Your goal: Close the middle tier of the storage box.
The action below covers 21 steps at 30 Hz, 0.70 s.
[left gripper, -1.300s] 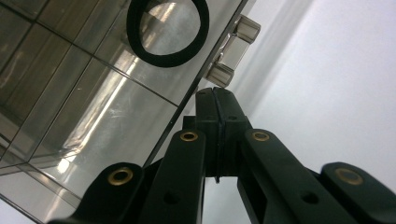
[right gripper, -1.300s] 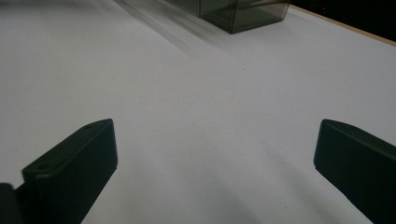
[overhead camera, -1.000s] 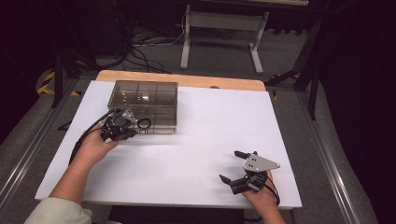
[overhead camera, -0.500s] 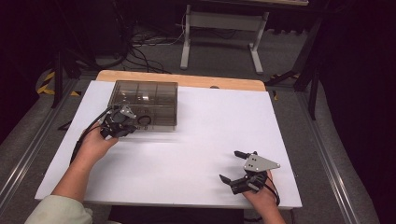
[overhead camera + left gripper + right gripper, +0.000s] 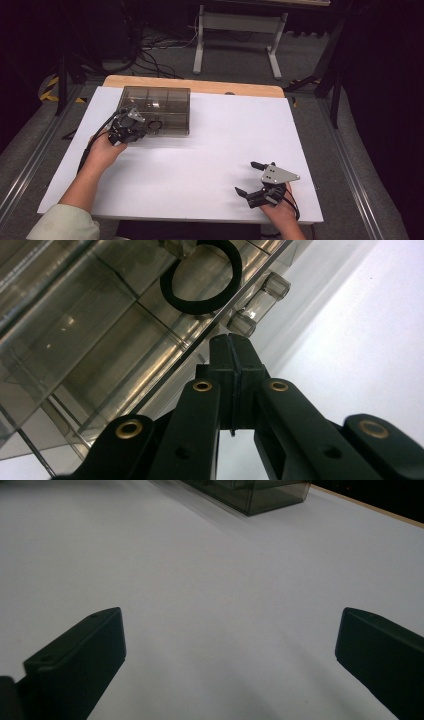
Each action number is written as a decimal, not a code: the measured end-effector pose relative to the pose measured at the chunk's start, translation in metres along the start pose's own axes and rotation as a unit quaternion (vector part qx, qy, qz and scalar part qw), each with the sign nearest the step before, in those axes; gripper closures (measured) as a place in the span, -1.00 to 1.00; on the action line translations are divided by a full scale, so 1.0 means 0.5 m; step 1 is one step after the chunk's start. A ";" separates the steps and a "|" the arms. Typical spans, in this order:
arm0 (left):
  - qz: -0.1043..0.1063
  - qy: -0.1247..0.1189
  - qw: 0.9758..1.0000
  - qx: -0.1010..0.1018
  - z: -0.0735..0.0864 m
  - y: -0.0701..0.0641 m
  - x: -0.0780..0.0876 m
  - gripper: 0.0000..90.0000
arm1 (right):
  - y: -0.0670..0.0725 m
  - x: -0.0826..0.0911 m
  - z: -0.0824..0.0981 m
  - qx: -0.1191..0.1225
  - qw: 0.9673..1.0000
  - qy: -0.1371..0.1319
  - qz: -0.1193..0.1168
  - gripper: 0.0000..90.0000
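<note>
A smoky clear compartment box point(image 5: 155, 102) stands lid-down at the back left of the white table point(image 5: 215, 145). Inside it, against the front wall, lies a black ring point(image 5: 156, 123) point(image 5: 200, 280). My left gripper point(image 5: 141, 130) point(image 5: 232, 347) is shut, jaws pressed together with nothing between them, and its tips sit just below the box's clear clasp point(image 5: 257, 305) at the front edge. My right gripper point(image 5: 247, 177) point(image 5: 230, 645) rests near the table's front right, open wide over bare white surface. In the right gripper view a corner of the box point(image 5: 260, 492) shows far ahead.
A wooden strip point(image 5: 200, 85) edges the table's far side. Beyond it stand a white metal frame point(image 5: 235, 35) and floor cables. A cable point(image 5: 97, 137) trails from the left gripper across the table's left part.
The left gripper has edged slightly toward the box's front wall. The right gripper has stayed where it was.
</note>
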<state>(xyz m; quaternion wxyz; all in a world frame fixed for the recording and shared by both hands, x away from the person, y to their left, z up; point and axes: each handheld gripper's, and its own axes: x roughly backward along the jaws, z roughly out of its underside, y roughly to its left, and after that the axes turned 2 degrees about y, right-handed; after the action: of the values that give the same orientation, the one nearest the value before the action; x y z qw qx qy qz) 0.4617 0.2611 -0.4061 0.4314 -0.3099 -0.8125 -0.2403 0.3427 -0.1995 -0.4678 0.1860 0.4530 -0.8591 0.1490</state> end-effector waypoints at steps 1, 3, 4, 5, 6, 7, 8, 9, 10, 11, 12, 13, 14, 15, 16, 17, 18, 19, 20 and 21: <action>-0.003 -0.001 1.000 0.000 -0.002 0.000 -0.001 0.99 | 0.000 0.000 0.000 0.000 1.000 0.000 0.000 -0.99; -0.005 0.000 1.000 -0.001 -0.003 0.000 -0.002 0.99 | 0.000 0.000 0.000 0.000 1.000 0.000 0.000 -0.99; -0.007 -0.001 1.000 -0.003 -0.004 0.002 -0.002 0.99 | 0.000 0.000 0.000 0.000 1.000 0.000 0.000 -0.99; -0.008 -0.002 1.000 -0.003 -0.005 0.002 -0.002 0.99 | 0.000 0.000 0.000 0.000 1.000 0.000 0.000 -0.99; -0.008 -0.003 1.000 -0.003 -0.006 0.003 -0.003 0.99 | 0.000 0.000 0.000 0.000 1.000 0.000 0.000 -0.99; -0.008 -0.003 1.000 -0.002 -0.007 0.004 -0.004 0.99 | 0.000 0.000 0.000 0.000 1.000 0.000 0.000 -0.99; -0.008 -0.004 1.000 0.001 -0.007 0.005 -0.005 0.99 | 0.000 0.000 0.000 0.000 1.000 0.000 0.000 -0.99; -0.008 -0.005 1.000 0.001 -0.008 0.005 -0.005 0.99 | 0.000 0.000 0.000 0.000 1.000 0.000 0.000 -0.99; -0.008 -0.007 1.000 0.001 -0.008 0.007 -0.006 0.99 | 0.000 0.000 0.000 0.000 1.000 0.000 0.000 -0.99; -0.008 -0.007 1.000 0.001 -0.009 0.008 -0.007 0.99 | 0.000 0.000 0.000 0.000 1.000 0.000 0.000 -0.99; -0.008 -0.008 1.000 0.004 -0.009 0.009 -0.008 0.99 | 0.000 0.000 0.000 0.000 1.000 0.000 -0.001 -0.99; -0.010 -0.009 1.000 0.005 -0.010 0.010 -0.008 0.99 | 0.000 0.000 0.000 0.000 1.000 0.000 -0.001 -0.99; -0.011 -0.008 1.000 0.005 -0.011 0.011 -0.009 0.99 | 0.000 0.000 0.000 -0.001 1.000 0.000 0.000 -0.99; -0.011 -0.009 1.000 0.006 -0.011 0.011 -0.009 0.99 | 0.000 0.000 0.000 -0.001 1.000 0.000 0.000 -0.99; -0.012 -0.010 1.000 0.007 -0.012 0.012 -0.010 0.99 | 0.000 0.000 0.000 0.000 1.000 0.000 0.000 -0.99; -0.013 -0.010 1.000 0.006 -0.012 0.012 -0.011 0.99 | 0.000 0.000 0.000 -0.001 1.000 0.000 0.000 -0.99; -0.014 -0.010 1.000 0.007 -0.013 0.013 -0.011 0.99 | 0.000 0.000 0.000 -0.001 1.000 0.000 0.000 -0.99; -0.013 -0.011 1.000 0.008 -0.013 0.014 -0.012 0.99 | 0.000 0.000 0.000 -0.001 1.000 0.000 0.000 -0.99; -0.014 -0.014 1.000 0.011 -0.013 0.014 -0.013 0.99 | 0.000 0.000 0.000 -0.001 1.000 0.000 0.000 -0.99; -0.013 -0.014 1.000 0.012 -0.013 0.015 -0.014 0.99 | 0.000 0.000 0.000 -0.001 1.000 0.000 0.000 -0.99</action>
<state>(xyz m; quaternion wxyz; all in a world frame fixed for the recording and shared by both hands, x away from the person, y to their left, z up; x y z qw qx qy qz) 0.4738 0.2600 -0.4076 0.4201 -0.2975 -0.8253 -0.2321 0.3429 -0.1995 -0.4679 0.1862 0.4531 -0.8591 0.1483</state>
